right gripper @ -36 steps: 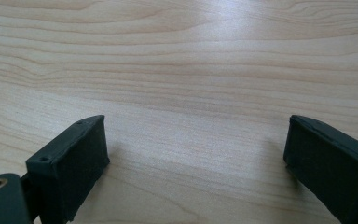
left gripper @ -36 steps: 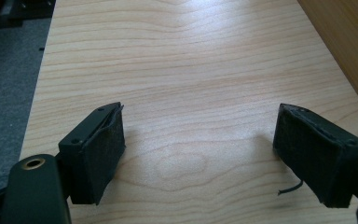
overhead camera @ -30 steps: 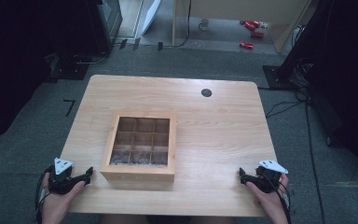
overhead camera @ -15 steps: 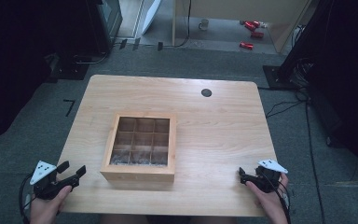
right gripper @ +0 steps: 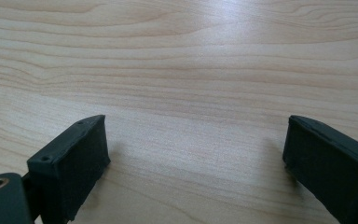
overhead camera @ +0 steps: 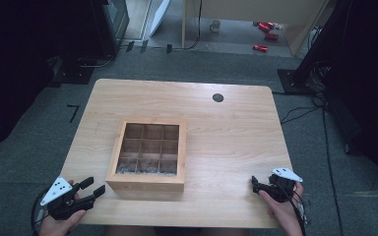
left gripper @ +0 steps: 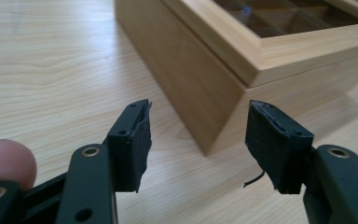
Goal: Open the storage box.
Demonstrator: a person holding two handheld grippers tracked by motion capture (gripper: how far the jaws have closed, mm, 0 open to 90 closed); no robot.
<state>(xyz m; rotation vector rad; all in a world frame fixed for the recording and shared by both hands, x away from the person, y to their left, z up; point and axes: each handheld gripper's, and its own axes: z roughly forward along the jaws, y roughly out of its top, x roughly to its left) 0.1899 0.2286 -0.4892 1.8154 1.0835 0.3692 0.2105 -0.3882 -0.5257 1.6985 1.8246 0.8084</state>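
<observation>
Left gripper view: box (left gripper: 242, 51) corner beyond closing, empty jaws.

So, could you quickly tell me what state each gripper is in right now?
Left gripper: open, jaws just been closing, nothing between them, beside the wooden box.
Right gripper: open wide, empty, over the table.

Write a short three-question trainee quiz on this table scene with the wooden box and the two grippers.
1. True or false: the left gripper is shut on the wooden box.
2. How many compartments does the box have? A) four B) six C) nine
3. What round mark lies on the table beyond the box?

Key
1. False: its jaws have just been closing, yet they stand apart with nothing between them, pointing at the box's near corner.
2. C, three rows of three.
3. A dark hole near the far edge.
</observation>
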